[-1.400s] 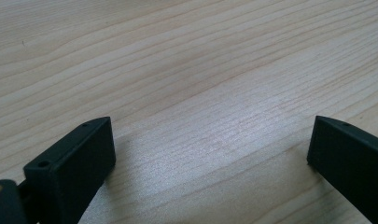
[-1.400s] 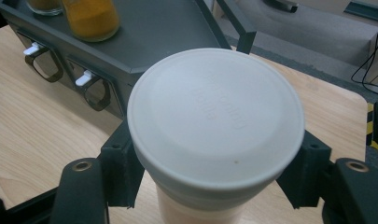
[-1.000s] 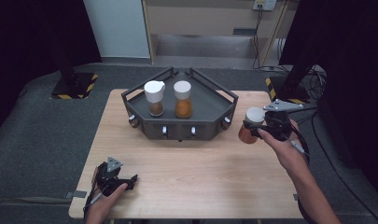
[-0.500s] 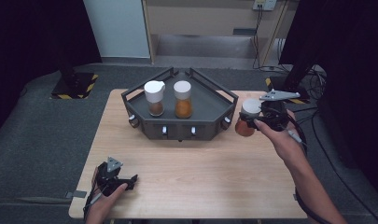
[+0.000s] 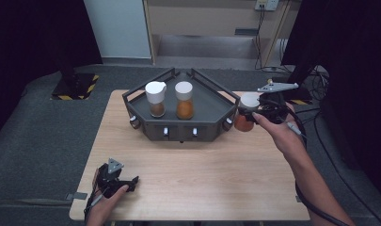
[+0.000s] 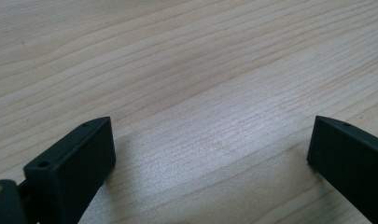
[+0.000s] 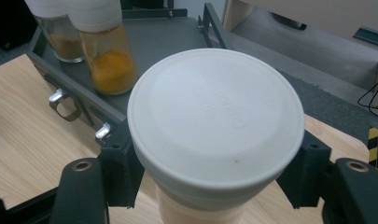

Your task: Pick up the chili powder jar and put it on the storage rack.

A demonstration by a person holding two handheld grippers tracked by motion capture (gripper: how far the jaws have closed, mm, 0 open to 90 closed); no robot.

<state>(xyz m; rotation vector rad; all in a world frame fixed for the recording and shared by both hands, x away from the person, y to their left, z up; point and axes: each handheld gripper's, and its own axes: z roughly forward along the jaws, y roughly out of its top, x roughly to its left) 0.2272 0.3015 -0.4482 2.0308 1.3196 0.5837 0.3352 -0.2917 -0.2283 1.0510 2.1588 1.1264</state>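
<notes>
My right gripper (image 5: 248,113) is shut on a white-lidded spice jar (image 5: 247,112) with reddish contents, held in the air just off the right corner of the dark grey tray (image 5: 211,101). In the right gripper view the jar's white lid (image 7: 217,119) sits clamped between the two black pads, with the tray behind it. Two more white-lidded jars stand upright in the tray: one with brown powder (image 5: 155,99) and one with orange powder (image 5: 184,100). My left gripper (image 5: 127,181) rests open on the wooden table (image 5: 202,174) at the front left, nothing between its fingertips (image 6: 74,163).
The tray has raised rails, small metal handles on its front face (image 5: 179,133) and stands at the table's back middle. Grey floor surrounds the table. Cables (image 5: 315,84) lie at the back right beside a dark stand.
My right gripper has lifted the reddish jar off the table and carried it up toward the tray's right corner. The left gripper has stayed still.
</notes>
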